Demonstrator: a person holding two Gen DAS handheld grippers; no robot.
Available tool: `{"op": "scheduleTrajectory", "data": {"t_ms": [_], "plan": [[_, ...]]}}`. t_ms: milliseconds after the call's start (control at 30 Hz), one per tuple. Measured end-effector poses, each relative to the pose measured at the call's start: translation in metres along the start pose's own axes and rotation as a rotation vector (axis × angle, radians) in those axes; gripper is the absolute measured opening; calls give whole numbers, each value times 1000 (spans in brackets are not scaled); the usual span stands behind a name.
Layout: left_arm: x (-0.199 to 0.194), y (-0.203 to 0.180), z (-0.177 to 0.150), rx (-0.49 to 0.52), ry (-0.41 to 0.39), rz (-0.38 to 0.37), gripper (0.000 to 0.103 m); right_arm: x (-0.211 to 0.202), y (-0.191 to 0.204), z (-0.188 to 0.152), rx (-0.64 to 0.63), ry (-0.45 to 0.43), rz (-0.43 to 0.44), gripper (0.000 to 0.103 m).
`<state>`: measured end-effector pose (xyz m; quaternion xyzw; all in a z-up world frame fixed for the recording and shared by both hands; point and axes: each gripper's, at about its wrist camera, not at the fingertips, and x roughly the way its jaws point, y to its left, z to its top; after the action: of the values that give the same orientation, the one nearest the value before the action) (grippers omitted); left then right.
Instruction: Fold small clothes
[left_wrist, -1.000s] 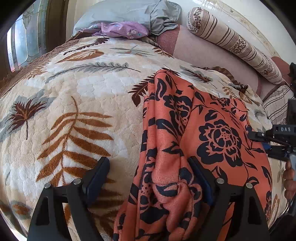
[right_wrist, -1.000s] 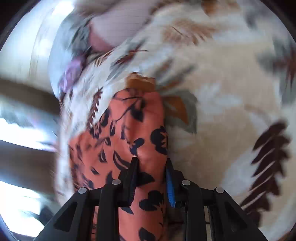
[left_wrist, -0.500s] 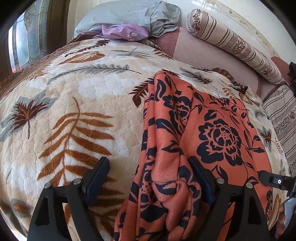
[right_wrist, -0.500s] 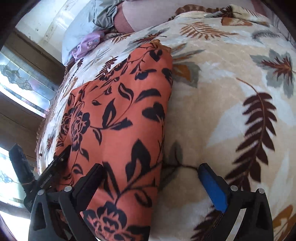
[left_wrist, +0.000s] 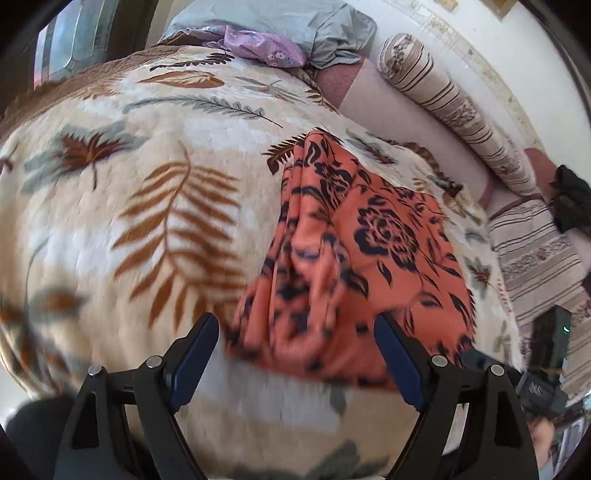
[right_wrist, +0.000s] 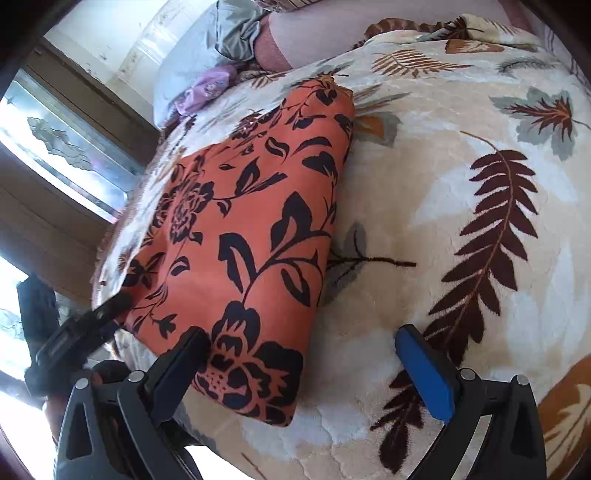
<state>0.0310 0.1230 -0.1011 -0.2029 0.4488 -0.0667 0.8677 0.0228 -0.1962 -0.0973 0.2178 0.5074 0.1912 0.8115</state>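
The orange flowered cloth (left_wrist: 354, 251) lies folded on the leaf-patterned blanket (left_wrist: 147, 206). The left gripper (left_wrist: 297, 334) has its jaws wide apart; the bunched end of the cloth lies just in front of them, and no pad presses on it. The right gripper (right_wrist: 303, 350) has just been opening and its jaws now stand wide, with the near corner of the cloth between them, beside the left finger (right_wrist: 184, 354), not pinched

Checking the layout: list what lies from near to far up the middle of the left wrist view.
Left gripper → orange floral garment → leaf-print blanket → purple cloth → grey pillow.
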Motion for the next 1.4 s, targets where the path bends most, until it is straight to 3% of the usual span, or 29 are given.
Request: {"op": "scheduleTrajectory", "data": {"t_ms": [100,233,400,500,567,667,733,767,800,833,867,900,967,1067,1133,1233,1367,1400], "plan": [[4,-4,-13,73,24,114,86,-5,-5,-6,-1,-25,38,103],[-12,-14,1,94,-55,112,86,-15,-7,-13,56,-50,66,103],[-3,-17,39,80,-57,131,87,-37,-18,-20,101,-85,119,101],[9,-21,65,36,-65,104,87,-47,-15,-2,117,-131,140,101],[15,-23,76,6,-69,46,87,-47,-9,19,119,-149,152,101],[47,-22,82,5,-24,40,91,-28,0,52,111,-130,140,101],[83,-14,75,20,108,74,91,0,-1,67,138,-57,120,101],[85,-14,71,40,86,72,91,15,-5,70,160,-20,111,101],[81,-18,68,82,53,69,90,29,-8,70,178,22,107,99],[80,-21,68,107,70,70,81,37,-8,69,175,41,96,97],[78,-22,69,108,75,34,68,37,-1,69,120,18,56,89],[79,-20,70,98,90,-5,61,39,7,69,68,23,19,74],[84,-16,71,70,107,-44,49,43,16,72,48,49,29,53],[82,-21,73,88,103,-48,35,39,37,77,-43,48,-48,41],[78,-25,73,99,96,-31,33,35,49,78,-99,46,-93,40],[76,-31,71,110,80,4,33,30,50,80,-123,52,-94,40],[77,-42,70,160,58,72,36,42,14,77,70,96,-26,74],[77,-43,69,171,53,85,37,42,8,76,97,87,3,75]]}}
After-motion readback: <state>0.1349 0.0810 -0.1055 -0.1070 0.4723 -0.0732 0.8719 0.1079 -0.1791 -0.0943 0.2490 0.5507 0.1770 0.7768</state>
